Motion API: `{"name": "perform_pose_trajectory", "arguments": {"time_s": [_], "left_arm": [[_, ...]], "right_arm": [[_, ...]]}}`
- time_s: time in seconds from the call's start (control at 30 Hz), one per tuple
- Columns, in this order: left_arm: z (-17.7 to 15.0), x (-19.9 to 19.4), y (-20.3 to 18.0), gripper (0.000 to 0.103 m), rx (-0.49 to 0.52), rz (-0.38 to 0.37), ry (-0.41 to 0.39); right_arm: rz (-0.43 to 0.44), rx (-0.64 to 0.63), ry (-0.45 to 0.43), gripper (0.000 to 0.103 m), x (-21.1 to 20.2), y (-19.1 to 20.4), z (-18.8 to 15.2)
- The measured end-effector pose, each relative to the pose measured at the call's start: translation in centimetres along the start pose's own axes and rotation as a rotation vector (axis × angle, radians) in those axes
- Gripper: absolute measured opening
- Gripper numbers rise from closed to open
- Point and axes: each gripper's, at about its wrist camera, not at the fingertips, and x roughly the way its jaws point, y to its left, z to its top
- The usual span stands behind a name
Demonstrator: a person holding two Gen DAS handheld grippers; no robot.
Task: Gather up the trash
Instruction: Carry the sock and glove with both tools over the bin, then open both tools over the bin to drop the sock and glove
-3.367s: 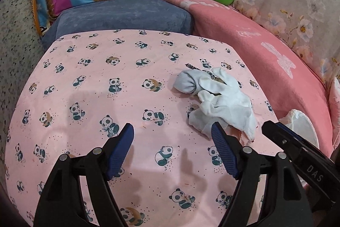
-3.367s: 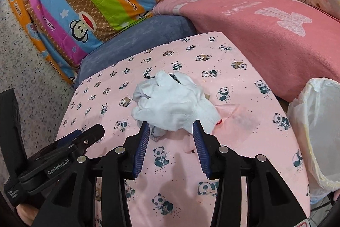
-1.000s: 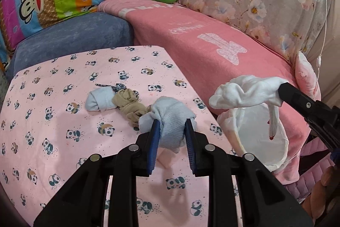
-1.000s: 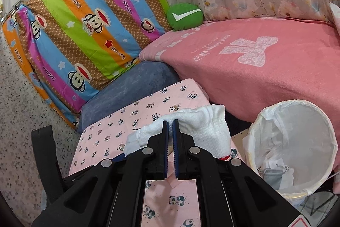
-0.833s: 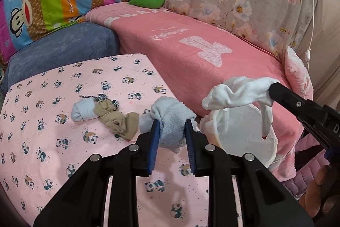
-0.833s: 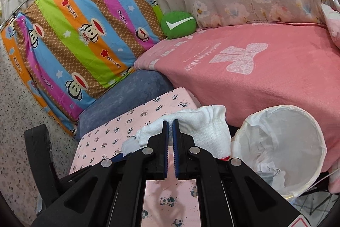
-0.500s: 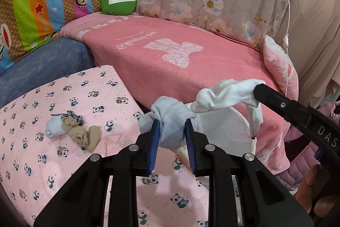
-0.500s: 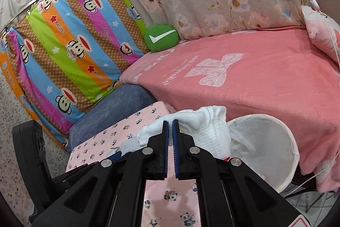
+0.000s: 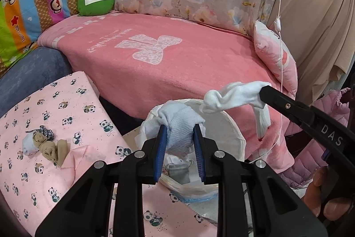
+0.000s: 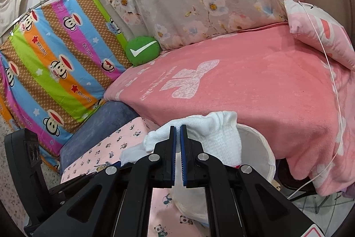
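My left gripper [image 9: 179,132] is shut on a pale blue sock [image 9: 178,126] and holds it over the near rim of the white lined trash bin [image 9: 230,126]. My right gripper [image 10: 178,129] is shut on a white glove [image 10: 219,137]; in the left wrist view the white glove [image 9: 233,96] hangs over the bin's far side from the right gripper's tip [image 9: 266,92]. The bin shows behind the glove in the right wrist view [image 10: 259,148]. A tan sock, a small white sock and a spotted piece [image 9: 44,143] lie bunched on the panda cloth.
The pink panda-print table [image 9: 55,108] is at the left, the bin just off its right edge. A pink blanket-covered sofa [image 9: 177,59] lies behind, with a green cushion [image 9: 95,1], a small pink pillow [image 9: 275,59] and a hanging white cord [image 9: 280,14].
Both grippers took cloth pieces from the table and carried them right. The bin has moved from the right edge of view to directly under both held pieces.
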Motion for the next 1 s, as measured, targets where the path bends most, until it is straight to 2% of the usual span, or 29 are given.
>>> {"name": "perform_pose_trajectory", "arguments": {"time_s": [0.3, 0.33, 0.37, 0.47, 0.57, 0.67, 0.8, 0.87, 1.0], "left_arm": [[0.4, 1.4, -1.6, 0.028, 0.032, -0.008, 0.002], [0.5, 1.5, -1.6, 0.036, 0.027, -0.002, 0.003], [0.6, 1.5, -1.5, 0.050, 0.019, -0.002, 0.002], [0.7, 1.2, -1.1, 0.071, -0.001, 0.013, -0.021], [0.7, 1.1, -0.5, 0.073, -0.012, 0.037, -0.025], [0.7, 1.0, 0.3, 0.073, -0.035, 0.052, -0.026], [0.5, 0.8, 1.4, 0.073, -0.057, 0.075, -0.028], [0.4, 0.6, 1.9, 0.073, -0.071, 0.080, -0.029], [0.0, 0.3, 2.7, 0.073, -0.091, 0.094, -0.029]], "right_arm": [[-0.024, 0.032, 0.008, 0.006, 0.7, -2.8, 0.5], [-0.024, 0.032, 0.010, 0.006, 0.8, -2.9, 0.5], [-0.025, 0.032, 0.012, 0.006, 0.9, -3.0, 0.5], [-0.025, 0.027, 0.018, 0.006, 1.2, -3.2, 0.6], [-0.021, 0.018, 0.028, 0.006, 1.8, -2.9, 0.6], [-0.024, 0.009, 0.030, 0.012, 2.1, -2.4, 0.5], [-0.024, -0.002, 0.043, 0.014, 2.6, -1.6, 0.2], [-0.022, -0.004, 0.048, 0.021, 2.7, -1.2, 0.0], [-0.015, -0.010, 0.069, 0.021, 3.1, -0.5, -0.5]]}}
